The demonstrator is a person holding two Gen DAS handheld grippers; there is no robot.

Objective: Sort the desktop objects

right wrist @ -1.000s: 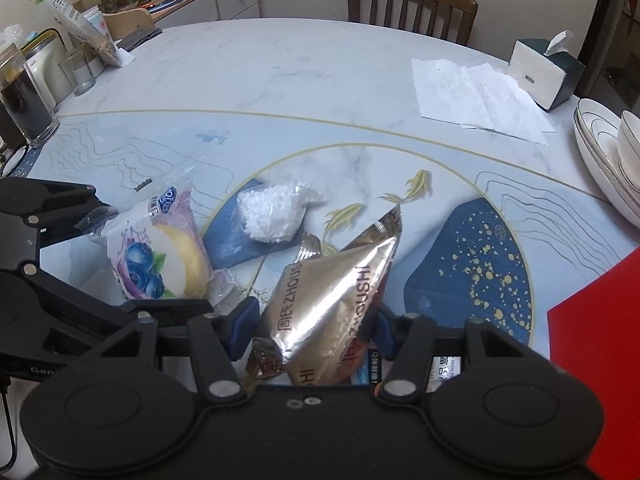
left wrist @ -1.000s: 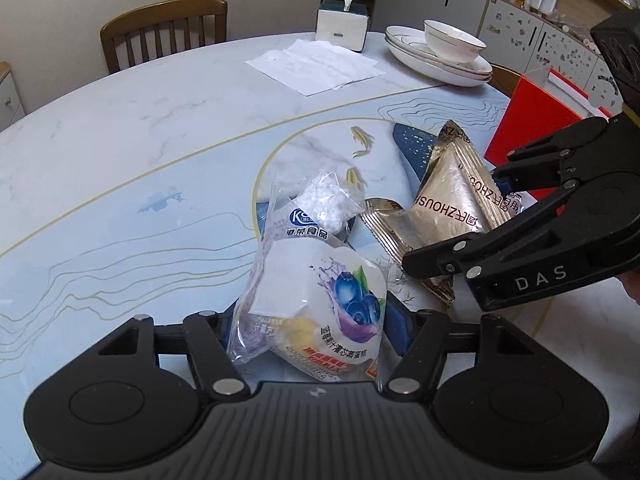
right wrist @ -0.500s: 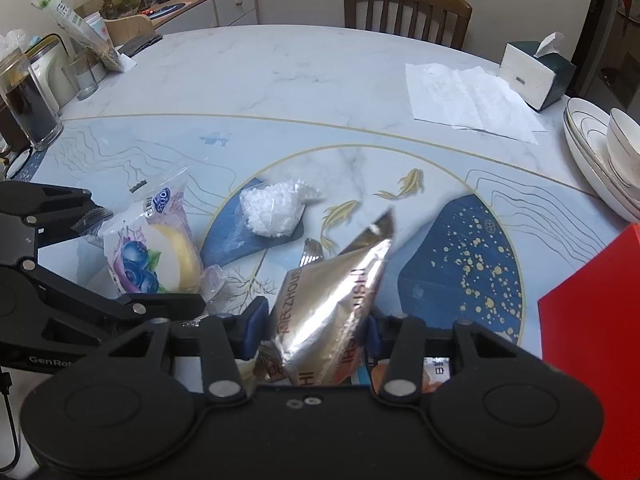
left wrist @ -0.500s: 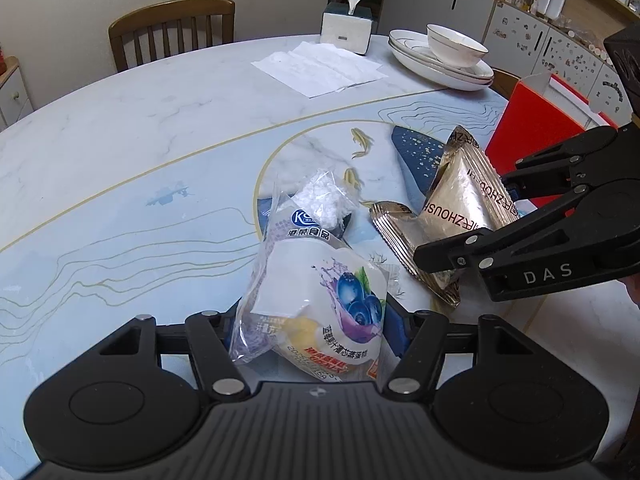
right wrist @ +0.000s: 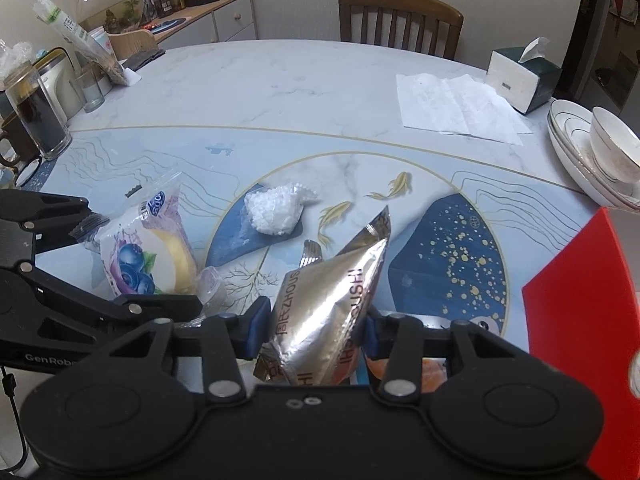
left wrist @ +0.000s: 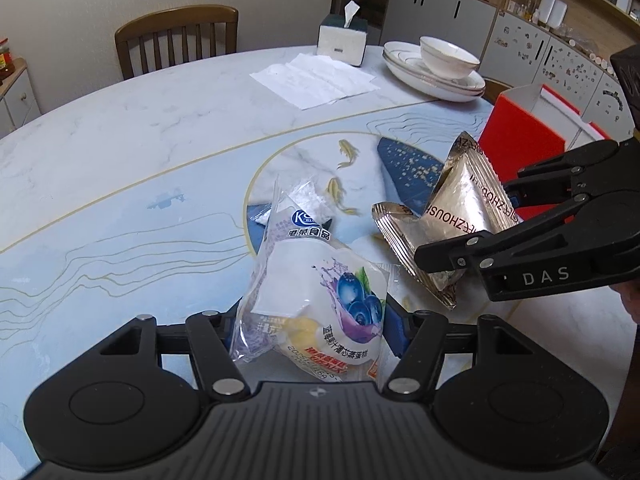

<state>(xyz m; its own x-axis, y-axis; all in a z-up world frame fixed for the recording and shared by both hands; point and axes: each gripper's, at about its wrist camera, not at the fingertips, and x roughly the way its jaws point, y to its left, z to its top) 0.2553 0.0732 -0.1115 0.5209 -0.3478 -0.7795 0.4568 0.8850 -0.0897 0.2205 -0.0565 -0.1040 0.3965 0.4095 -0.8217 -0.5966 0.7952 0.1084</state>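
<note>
Snack packets are being gripped just beside the red box: the blueberry cake packet by the left gripper, the silver foil packet by the right gripper. Open tabletop is being left beyond them, toward the far edge.

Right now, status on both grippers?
Left gripper shut on blueberry cake packet. Right gripper shut on gold foil pouch. Small white bag on table, clear of both.
</note>
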